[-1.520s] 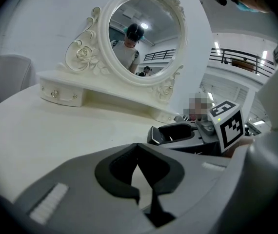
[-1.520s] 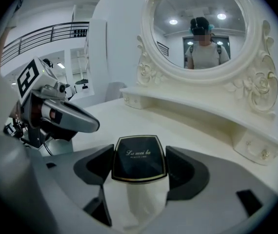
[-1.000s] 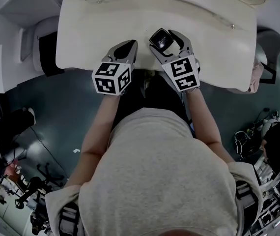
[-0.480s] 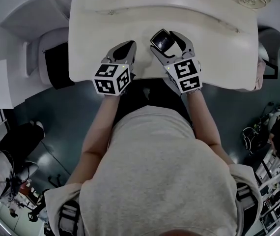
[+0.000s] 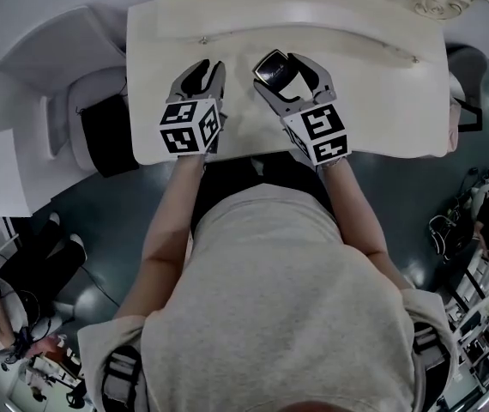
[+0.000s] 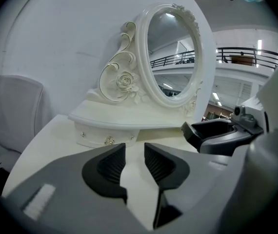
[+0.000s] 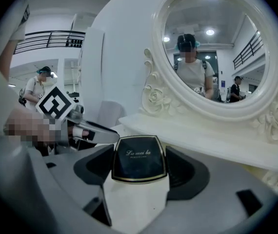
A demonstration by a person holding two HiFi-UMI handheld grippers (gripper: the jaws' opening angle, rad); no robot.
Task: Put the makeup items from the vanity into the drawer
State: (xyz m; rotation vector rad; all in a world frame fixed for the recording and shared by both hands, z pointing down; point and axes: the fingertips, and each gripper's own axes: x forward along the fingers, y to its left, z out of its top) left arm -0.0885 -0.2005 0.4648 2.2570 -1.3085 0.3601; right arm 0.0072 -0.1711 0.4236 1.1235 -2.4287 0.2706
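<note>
The black compact in front of the mirror carried pale script on its gold-edged lid reading "La mei la"; a smaller line under it was too small to read. It stood tilted up between the jaws of the right gripper, which were clamped on its two sides, and it was held above the vanity, below and in front of the mirror's base. The left gripper hung beside it, also in front of the mirror, with its ribbed jaws opening, a narrow gap between them and nothing in it. Each gripper bore a marker cube printed with black and white squares.

The vanity top was plain cream. The oval mirror had a carved white frame with scrolls and a rose. Directly under the mirror sat a small drawer with a metal knob, closed. A white wall stood behind the mirror, and a pale chair back stood to the left of it. A dark railing ran across the room to the mirror's right. The floor was dark.
</note>
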